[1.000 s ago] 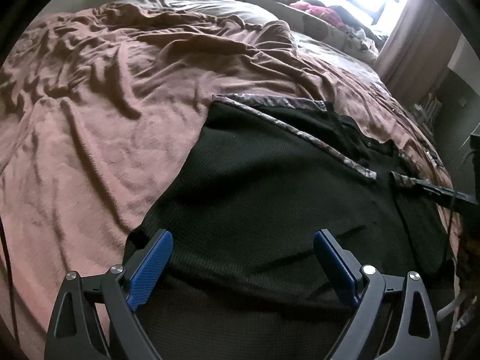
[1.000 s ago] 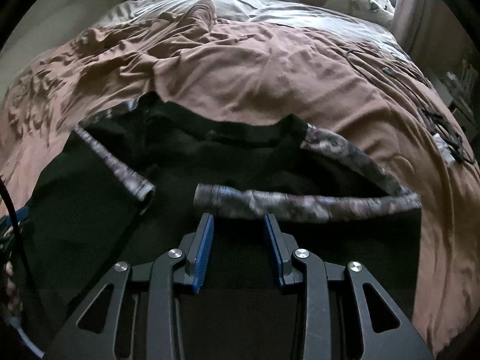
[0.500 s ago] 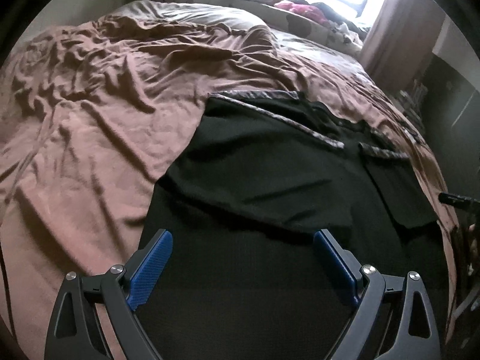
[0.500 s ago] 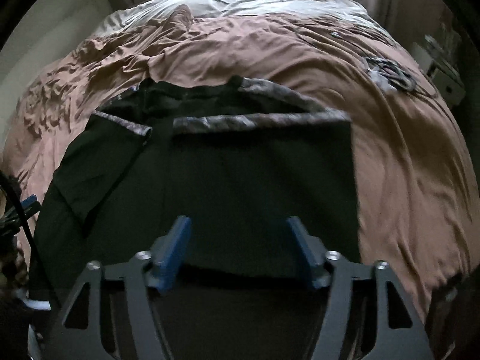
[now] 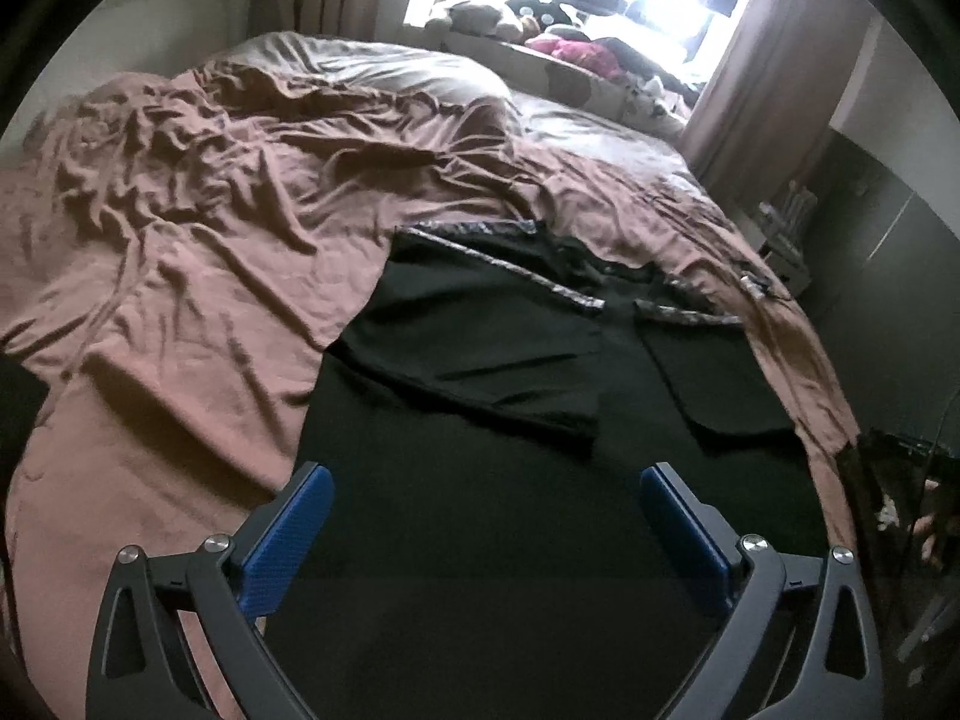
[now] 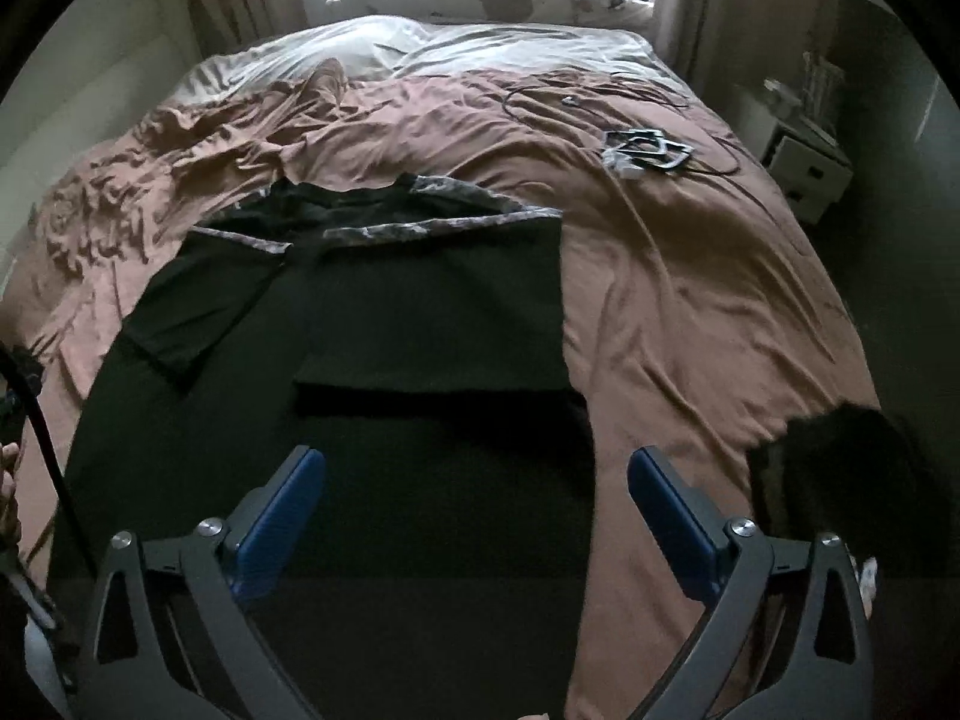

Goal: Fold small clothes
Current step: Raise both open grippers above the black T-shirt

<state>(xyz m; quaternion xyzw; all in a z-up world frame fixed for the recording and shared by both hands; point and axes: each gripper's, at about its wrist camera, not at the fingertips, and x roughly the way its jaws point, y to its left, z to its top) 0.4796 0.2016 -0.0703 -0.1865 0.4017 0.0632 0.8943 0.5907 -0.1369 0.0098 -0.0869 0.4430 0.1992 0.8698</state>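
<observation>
Shirt (image 6: 432,312): flat on bed (image 6: 690,300), both sleeves folded in.
Left claw (image 5: 486,522): opening, empty.
Right claw (image 6: 477,504): opening, empty.
Next: pinch hem corners evenly, fold toward collar.

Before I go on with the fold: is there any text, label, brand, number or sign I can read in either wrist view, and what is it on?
None: no readable text in either view.
Black shirt: no tag, print or logo shows; its patterned trim is camouflage-like, not lettering.
Items on the windowsill: too small and blurred to tell.
Shelf items by the wall: too blurred to tell.
</observation>
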